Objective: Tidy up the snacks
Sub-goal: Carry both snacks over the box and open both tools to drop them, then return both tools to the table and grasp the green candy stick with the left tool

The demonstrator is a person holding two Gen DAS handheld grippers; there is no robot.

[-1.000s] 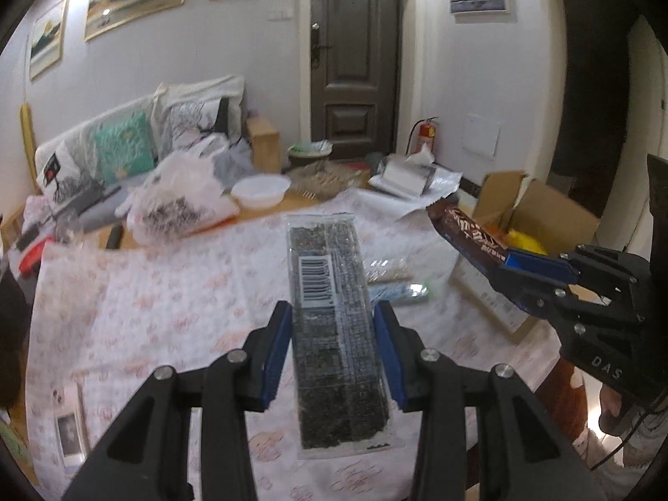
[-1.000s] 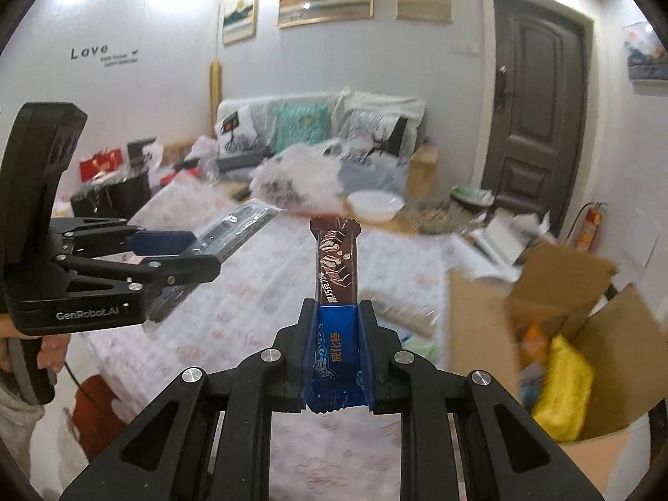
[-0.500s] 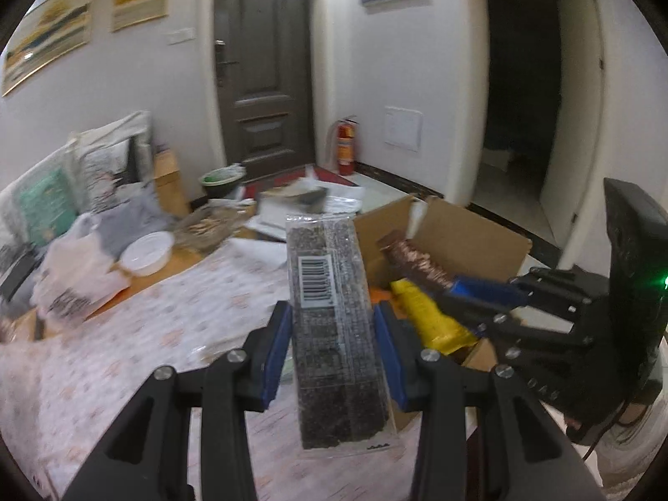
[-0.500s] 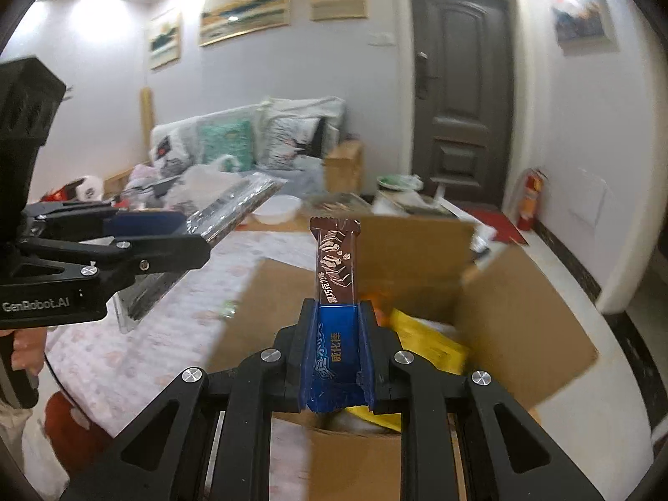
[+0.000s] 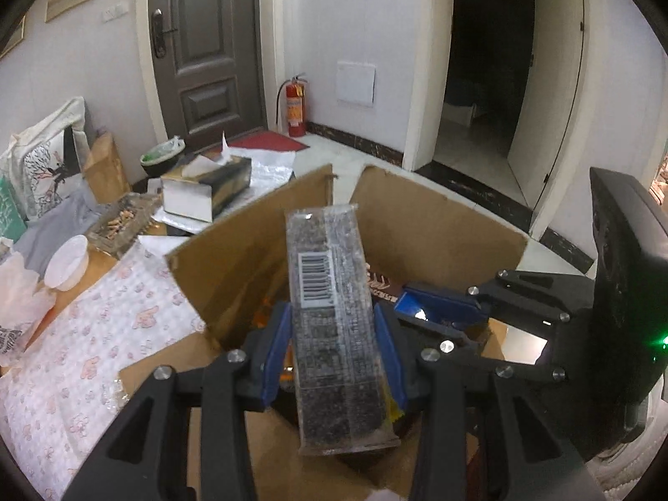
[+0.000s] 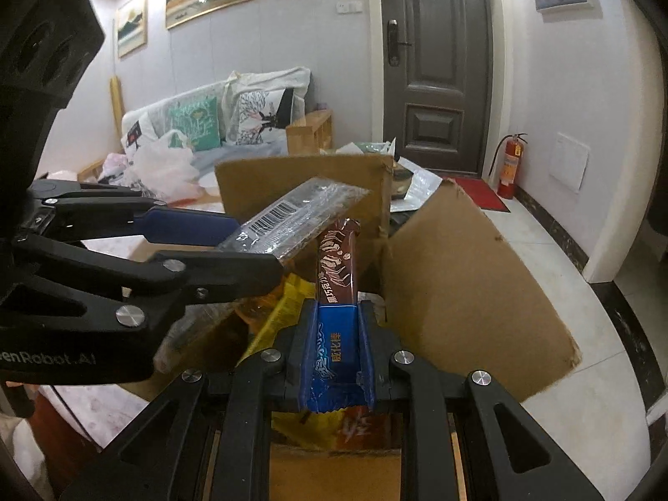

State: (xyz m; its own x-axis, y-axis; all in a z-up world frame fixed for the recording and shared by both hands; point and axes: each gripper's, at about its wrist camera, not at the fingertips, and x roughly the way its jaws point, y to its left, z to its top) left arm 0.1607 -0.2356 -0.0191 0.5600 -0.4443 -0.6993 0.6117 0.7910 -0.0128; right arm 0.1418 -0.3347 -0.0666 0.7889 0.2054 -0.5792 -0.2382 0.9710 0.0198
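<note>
Both grippers hang over the open brown cardboard box. The left gripper has its fingers clamped on a flat clear seaweed packet; the right gripper pinches a brown-and-blue chocolate wafer bar. Each snack tilts down toward the box, evidently for release among the yellow packets inside.

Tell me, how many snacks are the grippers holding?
2. A seaweed pack sits in the left gripper, and a chocolate wafer bar in the right gripper, both above the cardboard box.

Clear-wrapped dark seaweed pack and brown-and-blue chocolate bar, both above the open cardboard box
</note>
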